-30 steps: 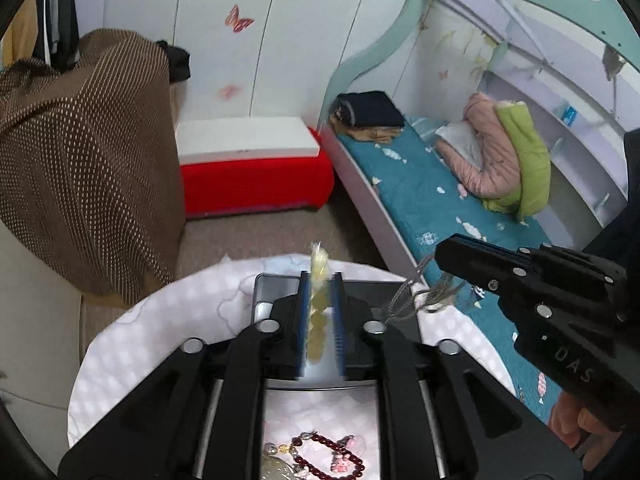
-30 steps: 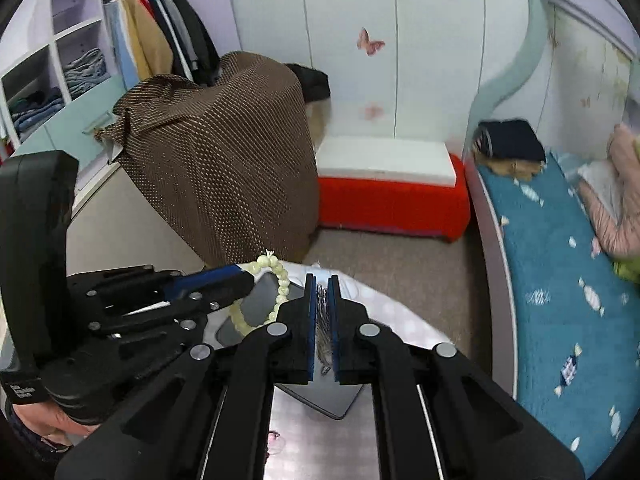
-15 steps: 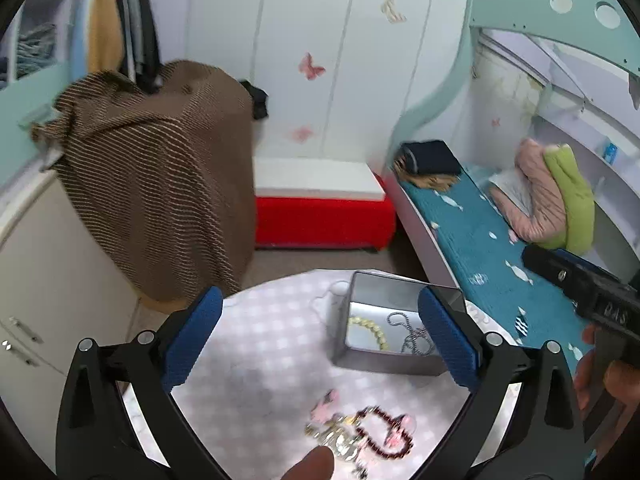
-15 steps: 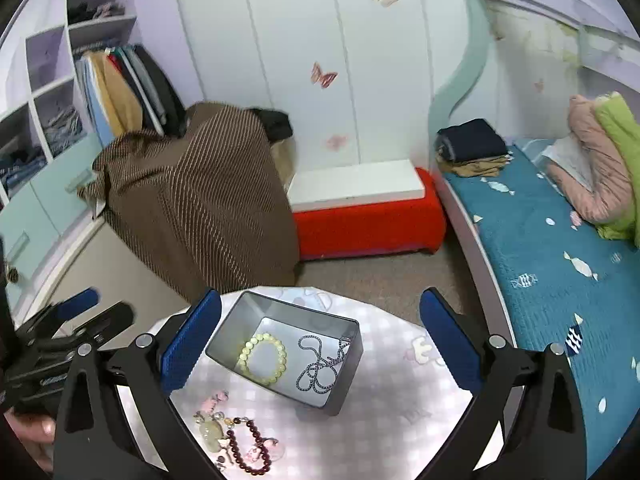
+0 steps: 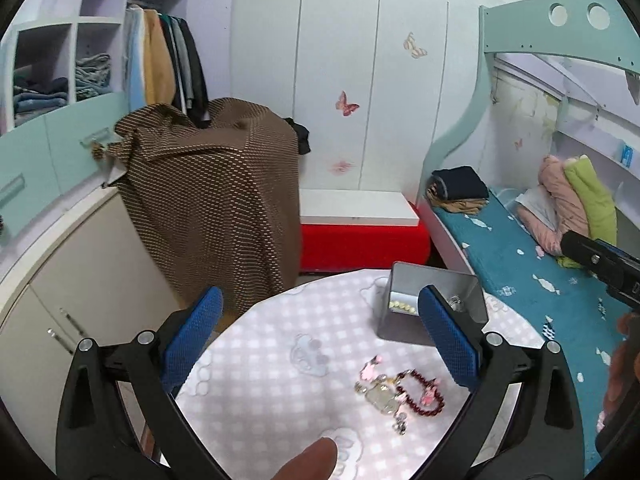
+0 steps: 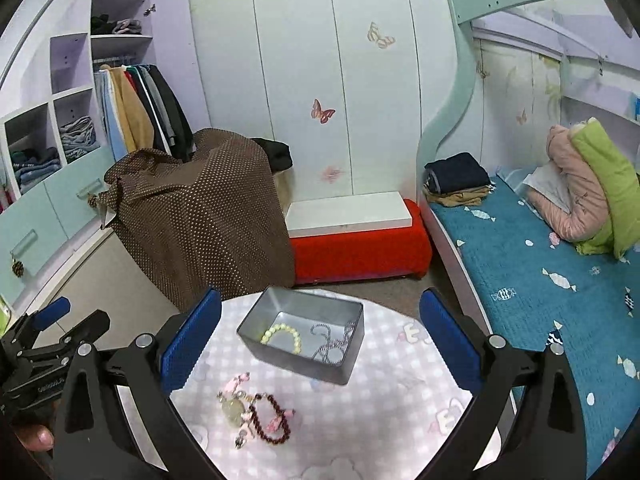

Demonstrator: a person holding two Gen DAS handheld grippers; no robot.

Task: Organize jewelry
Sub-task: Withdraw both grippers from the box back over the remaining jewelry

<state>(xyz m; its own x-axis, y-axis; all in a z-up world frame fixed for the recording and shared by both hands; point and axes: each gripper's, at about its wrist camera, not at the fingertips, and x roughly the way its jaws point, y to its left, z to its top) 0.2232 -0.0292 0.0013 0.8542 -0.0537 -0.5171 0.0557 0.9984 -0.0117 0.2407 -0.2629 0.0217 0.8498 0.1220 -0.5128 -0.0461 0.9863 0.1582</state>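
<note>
Pale bead bracelet (image 6: pixel 282 336) and chain (image 6: pixel 332 342) lie inside tin (image 6: pixel 340 372).

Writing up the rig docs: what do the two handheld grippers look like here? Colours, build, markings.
Both match: the left gripper and right gripper have matte black angular bodies with silver screw heads, and jaws faced with blue textured pads. Seen from the right wrist view, the left one's side carries small white lettering, too small to read. No cables visible. Bare fingertips show at the frame edges; no sleeves visible.
</note>
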